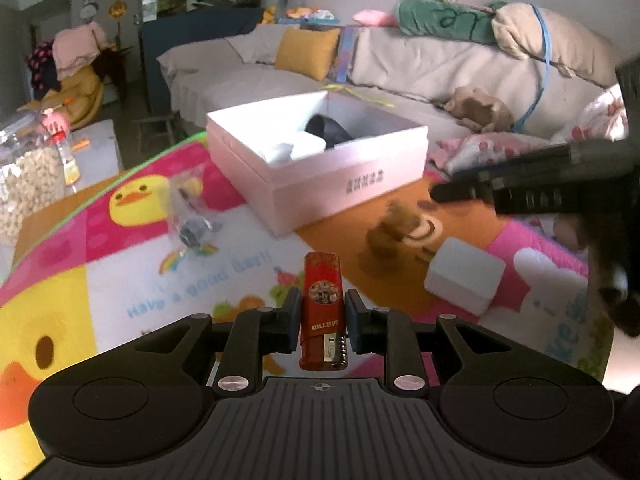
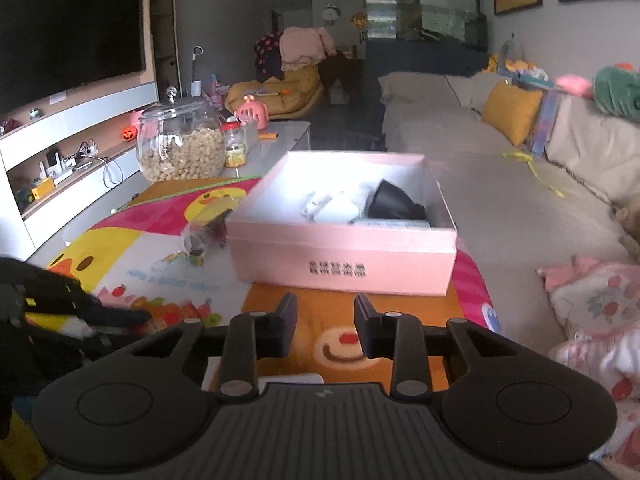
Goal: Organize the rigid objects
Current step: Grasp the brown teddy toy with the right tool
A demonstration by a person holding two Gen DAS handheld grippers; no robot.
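Two grippers above the patterned mat (image 1: 132,280). Left gripper (image 1: 322,312) pinching a red lighter (image 1: 322,304) upright; right gripper (image 2: 326,328) spread, holding nothing. Beyond, toward the mat's far edge, open pink box (image 2: 344,256) with a dark, possibly rounded item (image 2: 394,202) inside.

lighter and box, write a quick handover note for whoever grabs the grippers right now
Left gripper: shut on the red lighter, held above the mat.
Right gripper: open, holding nothing, above the mat near the pink box.
Done: a black item and white items already lie in the box.
Left on the mat: a clear bag, a brown toy, a small white box.
Next, probably: drop the lighter in the box, then collect the rest.
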